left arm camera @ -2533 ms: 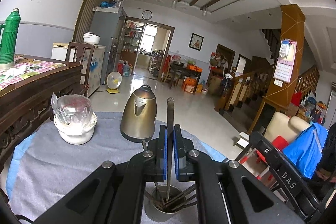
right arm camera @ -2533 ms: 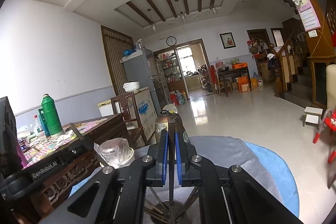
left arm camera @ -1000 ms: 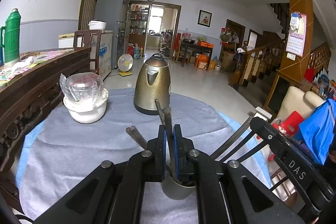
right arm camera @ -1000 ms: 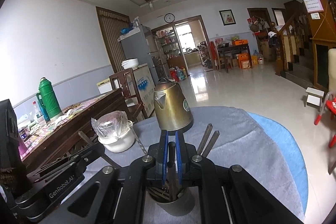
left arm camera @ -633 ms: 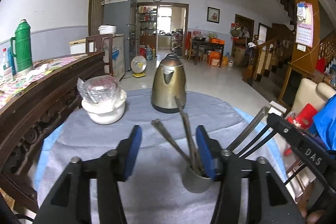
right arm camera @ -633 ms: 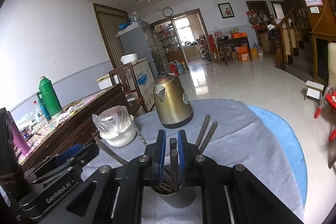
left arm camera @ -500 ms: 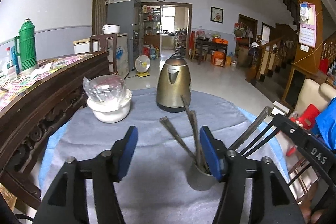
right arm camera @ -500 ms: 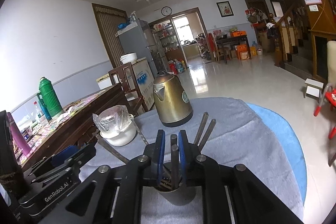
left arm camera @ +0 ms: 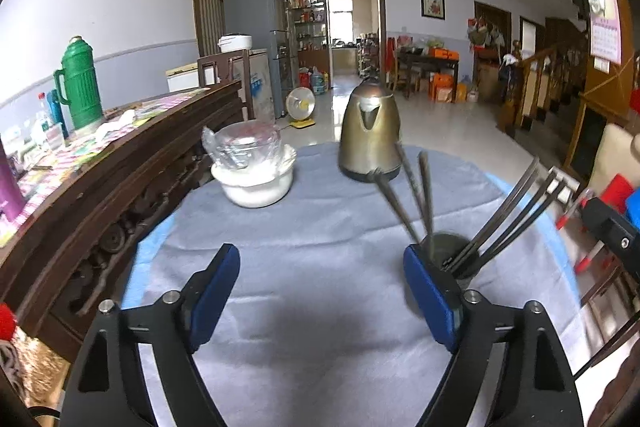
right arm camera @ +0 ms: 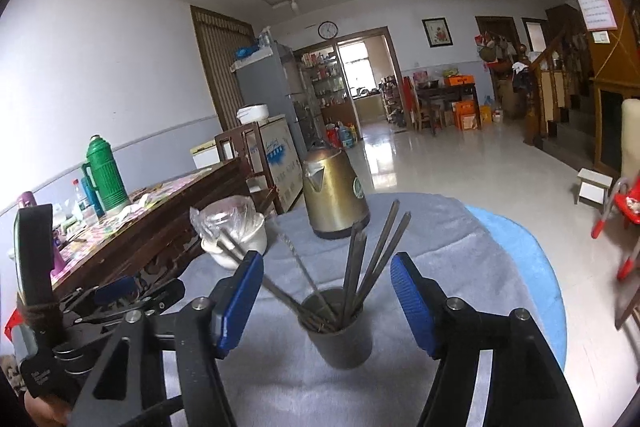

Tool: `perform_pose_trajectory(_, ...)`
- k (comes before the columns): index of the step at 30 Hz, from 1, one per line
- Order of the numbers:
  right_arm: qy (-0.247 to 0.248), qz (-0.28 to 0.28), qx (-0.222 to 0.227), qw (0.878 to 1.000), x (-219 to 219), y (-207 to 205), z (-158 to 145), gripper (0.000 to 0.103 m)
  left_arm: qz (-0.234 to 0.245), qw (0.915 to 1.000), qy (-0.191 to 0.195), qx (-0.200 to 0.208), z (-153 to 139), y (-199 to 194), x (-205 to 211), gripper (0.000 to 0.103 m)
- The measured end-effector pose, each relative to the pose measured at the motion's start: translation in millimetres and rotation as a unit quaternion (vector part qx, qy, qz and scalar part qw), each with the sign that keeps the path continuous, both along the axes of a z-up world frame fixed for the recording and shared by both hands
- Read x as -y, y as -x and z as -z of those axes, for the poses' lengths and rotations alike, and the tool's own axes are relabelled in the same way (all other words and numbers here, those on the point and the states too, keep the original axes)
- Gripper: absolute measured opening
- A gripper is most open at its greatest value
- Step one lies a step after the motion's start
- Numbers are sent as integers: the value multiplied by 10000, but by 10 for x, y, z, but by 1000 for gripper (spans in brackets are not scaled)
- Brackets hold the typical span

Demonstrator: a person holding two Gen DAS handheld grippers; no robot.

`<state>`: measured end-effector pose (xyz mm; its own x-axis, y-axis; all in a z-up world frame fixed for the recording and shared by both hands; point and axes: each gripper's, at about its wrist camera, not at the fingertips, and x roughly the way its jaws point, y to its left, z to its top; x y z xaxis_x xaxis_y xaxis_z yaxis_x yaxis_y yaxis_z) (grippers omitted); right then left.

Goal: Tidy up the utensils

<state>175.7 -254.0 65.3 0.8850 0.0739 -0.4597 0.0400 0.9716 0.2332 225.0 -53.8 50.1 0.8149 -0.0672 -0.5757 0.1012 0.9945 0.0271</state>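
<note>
A grey metal cup (right arm camera: 341, 331) stands on the grey cloth of the round table (right arm camera: 432, 239) and holds several metal utensils (right arm camera: 382, 253), handles up and fanned out. My right gripper (right arm camera: 327, 301) is open, its blue pads on either side of the cup, just in front of it. My left gripper (left arm camera: 320, 291) is open and empty, left of the cup (left arm camera: 454, 261), whose utensils (left arm camera: 508, 215) lean right and back. The left gripper also shows in the right wrist view (right arm camera: 120, 291) at lower left.
A brass kettle (left arm camera: 370, 131) stands at the back of the table. A white bowl with a plastic-wrapped lid (left arm camera: 252, 169) stands to its left. A dark wooden sideboard (left arm camera: 120, 163) with a green thermos (left arm camera: 78, 83) runs along the left. Red chairs (right arm camera: 624, 211) stand at the right.
Both grippers lowered their utensils into the cup and let go. The left gripper opened first and drew back to the left; the right gripper has now opened wide and backed off.
</note>
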Motion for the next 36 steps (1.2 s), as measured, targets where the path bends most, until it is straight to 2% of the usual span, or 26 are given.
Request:
perform_pose_trajectory(9,68,19,-567,9984,-121,143,258,71,-228,9988,-287,-310,82,205,-226,89)
perform_pose_trajectory(14,-62,60,-787,9969,-148,207,365,71,-386,9969,-529,-447,129,300,-271,90)
perform_pose_trajectory(21,-42,29,-976,9952,-235,330,423,71,-480,9961,-494,-549,123,425,-326,90)
perform_pose_trajectory(26,-148,59,-997,9949,-244,422,396,71,-412,9964,-601,-438,57,582,-278,90)
perform_pose_trajectory(36,-100,43,-718,9974,-287,775,168,71,-428,9968,-665,-63,-209,973,-233,90)
